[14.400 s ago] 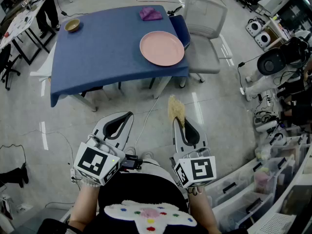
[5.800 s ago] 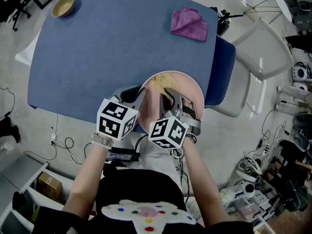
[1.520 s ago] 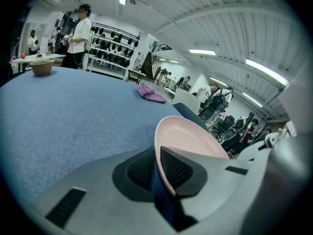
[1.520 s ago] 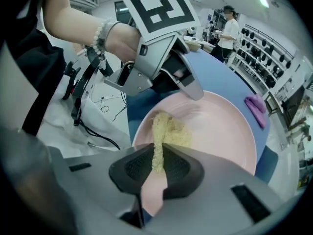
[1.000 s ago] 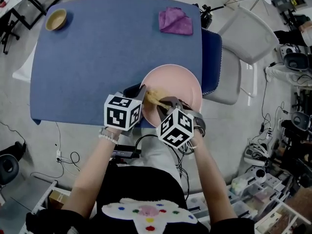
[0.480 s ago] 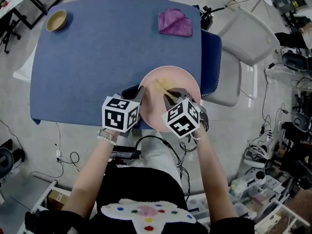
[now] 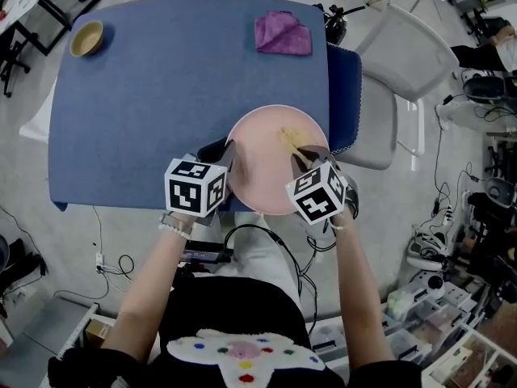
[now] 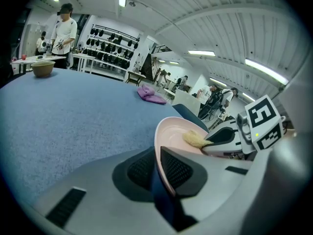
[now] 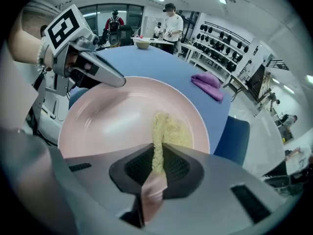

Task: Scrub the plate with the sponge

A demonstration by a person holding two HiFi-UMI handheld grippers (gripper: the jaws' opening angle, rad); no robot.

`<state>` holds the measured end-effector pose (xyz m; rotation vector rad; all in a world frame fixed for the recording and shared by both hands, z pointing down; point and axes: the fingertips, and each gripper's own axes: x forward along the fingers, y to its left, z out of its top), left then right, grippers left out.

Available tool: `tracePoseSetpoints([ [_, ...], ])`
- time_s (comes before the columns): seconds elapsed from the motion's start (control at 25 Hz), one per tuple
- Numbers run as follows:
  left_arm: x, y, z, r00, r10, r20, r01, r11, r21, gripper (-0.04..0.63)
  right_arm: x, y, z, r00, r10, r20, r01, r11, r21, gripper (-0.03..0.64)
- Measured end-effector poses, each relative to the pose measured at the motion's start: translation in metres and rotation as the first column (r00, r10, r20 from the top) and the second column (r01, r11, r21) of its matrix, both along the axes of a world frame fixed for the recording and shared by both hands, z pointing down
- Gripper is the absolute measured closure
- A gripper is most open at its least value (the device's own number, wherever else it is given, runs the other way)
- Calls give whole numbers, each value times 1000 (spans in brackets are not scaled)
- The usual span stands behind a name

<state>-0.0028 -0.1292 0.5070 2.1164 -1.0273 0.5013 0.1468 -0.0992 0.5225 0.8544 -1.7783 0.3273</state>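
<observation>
A pink plate (image 7: pixel 262 172) sits at the near right corner of the blue table (image 7: pixel 161 95). My left gripper (image 7: pixel 227 157) is shut on the plate's left rim (image 8: pixel 159 146), its jaws pinching the edge. My right gripper (image 7: pixel 300 157) is shut on a yellow sponge (image 9: pixel 164 133) and presses it flat on the plate's right inner side (image 7: pixel 291 140). In the right gripper view the sponge spreads out on the plate (image 9: pixel 117 116) in front of the jaws, with the left gripper (image 9: pixel 120 81) across from it. The right gripper (image 8: pixel 210 142) and the sponge (image 8: pixel 194 139) also show in the left gripper view.
A purple cloth (image 7: pixel 283 35) lies at the table's far right, a small tan bowl (image 7: pixel 86 39) at its far left corner. A white chair (image 7: pixel 404 79) with a dark blue seat stands just right of the table. Cables trail on the floor by my feet.
The right gripper has dragged the sponge from the plate's left side across to its right side. The left gripper has kept its hold on the rim.
</observation>
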Motion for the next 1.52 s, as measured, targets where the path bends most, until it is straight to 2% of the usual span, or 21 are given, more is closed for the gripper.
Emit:
tracePoseSetpoints([
  [0.24, 0, 0, 0, 1000, 2, -7, -2, 1000, -2, 555, 10, 23, 1, 999, 19, -28, -20, 999, -27, 571],
  [0.44, -1, 0, 0, 1000, 2, -21, -3, 1000, -11, 554, 1, 48, 2, 999, 27, -21, -28, 998, -57, 571],
  [0.84, -1, -1, 0, 999, -4, -33, 3, 1000, -22, 555, -53, 84, 2, 997, -76, 32, 79, 991, -107, 571],
  [0.96, 0, 0, 0, 999, -5, -33, 4, 1000, -25, 555, -69, 83, 2, 993, -103, 49, 107, 989, -103, 571],
  [1.12, 0, 0, -1, 999, -4, -33, 3, 1000, -27, 555, -78, 69, 1, 994, -90, 66, 96, 991, -89, 571],
  [1.52, -1, -2, 0, 999, -4, -33, 3, 1000, -30, 555, -57, 26, 1, 999, -34, 28, 34, 999, -15, 571],
])
